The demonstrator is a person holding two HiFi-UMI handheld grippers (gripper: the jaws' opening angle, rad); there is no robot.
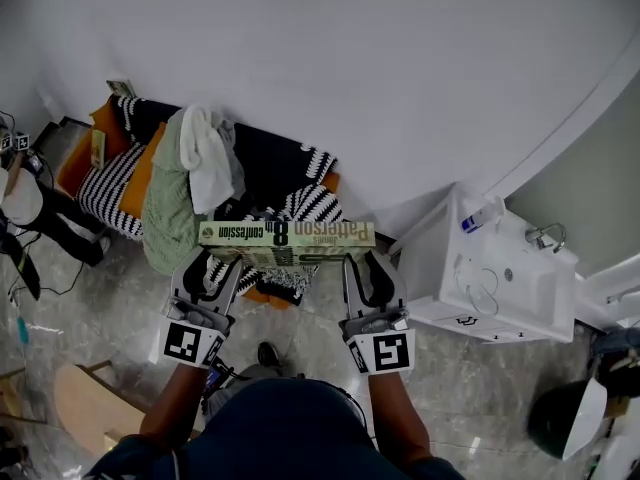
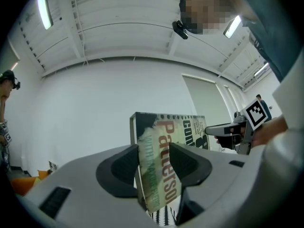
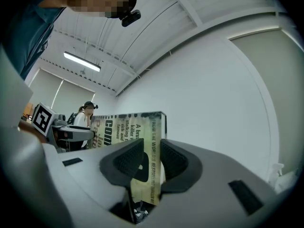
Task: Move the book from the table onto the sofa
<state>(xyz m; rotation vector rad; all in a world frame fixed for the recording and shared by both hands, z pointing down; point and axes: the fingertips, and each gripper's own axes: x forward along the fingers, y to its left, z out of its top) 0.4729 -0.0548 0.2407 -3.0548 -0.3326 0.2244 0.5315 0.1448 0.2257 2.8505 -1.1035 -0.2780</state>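
Above sofa front, seemingly: book clamped.

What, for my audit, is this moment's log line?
book: aloft near sofa | left tongs: clamping book | right tongs: clamping book

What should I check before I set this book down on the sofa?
1. Left claw gripping the book: ok, pads press one end.
2. Right claw gripping the other end: ok.
3. Book level between the claws: ok.
4. Book over the sofa: cannot tell; in the head view it sits at the near edge.
5. Free landing spot: cannot tell; green cloth, white cloth and striped cushions cover much of it.
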